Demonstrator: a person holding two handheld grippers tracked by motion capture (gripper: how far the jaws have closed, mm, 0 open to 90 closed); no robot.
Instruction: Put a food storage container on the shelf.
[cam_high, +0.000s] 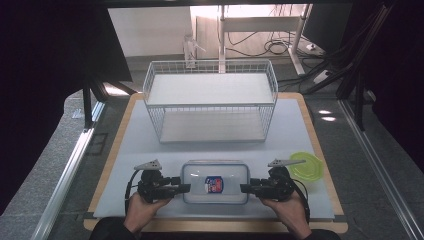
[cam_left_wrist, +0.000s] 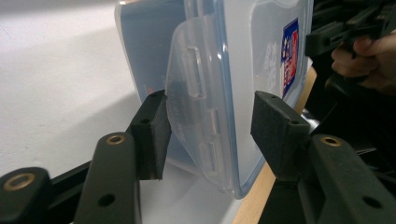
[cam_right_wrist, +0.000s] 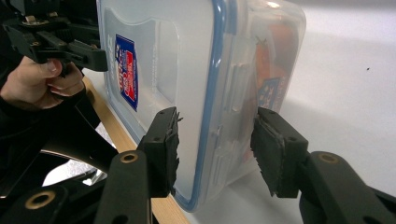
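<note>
You have the clear lidded container (cam_high: 215, 182) lying at the near edge of the table (cam_high: 300, 120), in front of the wire rack (cam_high: 210, 100), and you flank it from both ends. Your left gripper (cam_left_wrist: 208, 135) stands part-way closed around the left end: one pad (cam_left_wrist: 152, 135) looks to touch the lid's clip flap, the other pad (cam_left_wrist: 275, 133) stands clear of the lid face. Your right gripper (cam_right_wrist: 215, 149) is set the same way at the right end, with one pad (cam_right_wrist: 166, 149) close against the lid and the far pad (cam_right_wrist: 275, 151) apart from the wall, so I judge neither end is clamped yet. If you lift now, the smooth plastic may slide out. If the left jaws bear on the hinged flap rather than the rim, it could flex or pop open. Uneven pressure from the two ends may skew the container or push it toward the table edge near you. The green lid (cam_high: 306, 165) beside your right hand (cam_high: 287, 207) could be knocked.
</note>
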